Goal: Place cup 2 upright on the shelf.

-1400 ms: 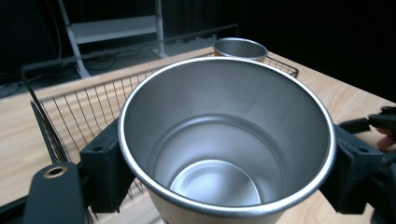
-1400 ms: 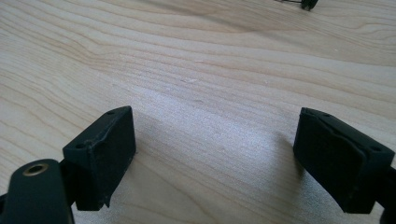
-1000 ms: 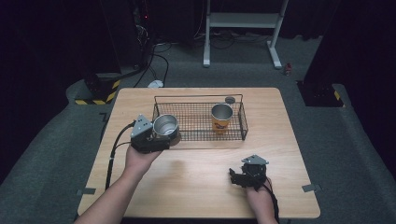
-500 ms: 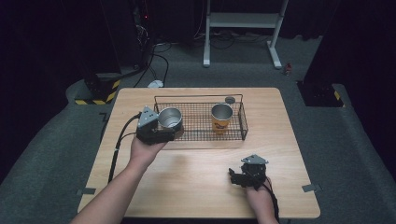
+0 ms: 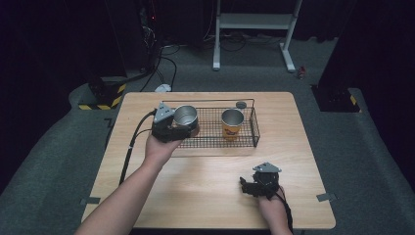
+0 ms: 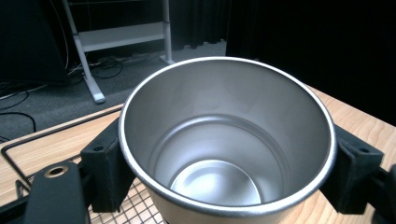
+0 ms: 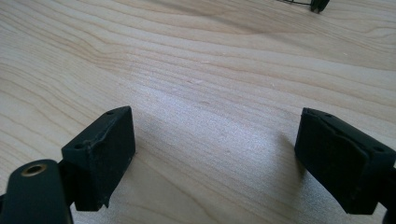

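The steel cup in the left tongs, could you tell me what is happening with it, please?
A person holds the left tongs shut on an empty steel cup, jaws pressing its sides, and carries it over the left end of the wire basket. A yellow cup stands upright inside the basket, and a small dark disc lies just behind it. The right tongs rest open on the wooden table, holding nothing.

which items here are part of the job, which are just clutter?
In the job:
- steel cup, clamped in the left gripper
- wire basket, left end under the cup
- orange cup, upright inside the basket

Lying about:
- small dark disc, behind the basket
- right gripper, open, idle over the table
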`<state>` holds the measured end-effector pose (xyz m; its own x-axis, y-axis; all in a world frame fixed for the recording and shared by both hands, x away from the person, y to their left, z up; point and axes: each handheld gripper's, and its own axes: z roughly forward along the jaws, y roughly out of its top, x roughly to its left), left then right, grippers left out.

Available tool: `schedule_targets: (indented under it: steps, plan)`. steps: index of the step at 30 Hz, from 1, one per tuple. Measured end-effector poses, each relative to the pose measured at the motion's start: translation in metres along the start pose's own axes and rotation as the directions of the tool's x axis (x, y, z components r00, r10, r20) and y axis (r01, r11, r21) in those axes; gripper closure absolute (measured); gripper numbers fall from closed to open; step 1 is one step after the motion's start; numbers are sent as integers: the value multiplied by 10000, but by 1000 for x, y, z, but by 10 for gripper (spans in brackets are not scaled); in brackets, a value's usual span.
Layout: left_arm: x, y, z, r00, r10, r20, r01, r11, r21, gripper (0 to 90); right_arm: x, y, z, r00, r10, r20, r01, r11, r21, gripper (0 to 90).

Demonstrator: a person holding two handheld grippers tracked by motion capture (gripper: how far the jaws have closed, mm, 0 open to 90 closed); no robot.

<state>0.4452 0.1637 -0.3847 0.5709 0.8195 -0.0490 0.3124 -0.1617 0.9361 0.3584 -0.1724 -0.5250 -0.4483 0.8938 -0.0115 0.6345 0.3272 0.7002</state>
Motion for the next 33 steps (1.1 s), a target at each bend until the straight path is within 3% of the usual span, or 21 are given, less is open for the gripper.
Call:
schedule_targets:
  steps: [5, 12, 15, 23, 33]
  plan:
    - [2, 3, 14, 10000, -11, 10, 11, 9996, 282, 187, 0, 0, 0, 10000, 8, -11, -8, 10000, 2, 123]
    - [9, 3, 33, 9992, -309, -240, 324, 9973, 653, 187, 0, 0, 0, 10000, -14, -17, 14, 10000, -7, 123]
    - [13, 3, 38, 9989, -437, -149, 447, 9964, 719, 187, 0, 0, 0, 10000, -49, -15, 49, 10000, -19, 123]
    - [17, -2, 53, 9977, -468, -499, 510, 9950, 864, 187, 0, 0, 0, 10000, -72, -48, 72, 10000, 7, 123]
    - [28, -13, 72, 9923, -945, -796, 1051, 9842, 1422, 187, -1, 0, 0, 9999, -108, -81, 108, 9999, 4, 123]
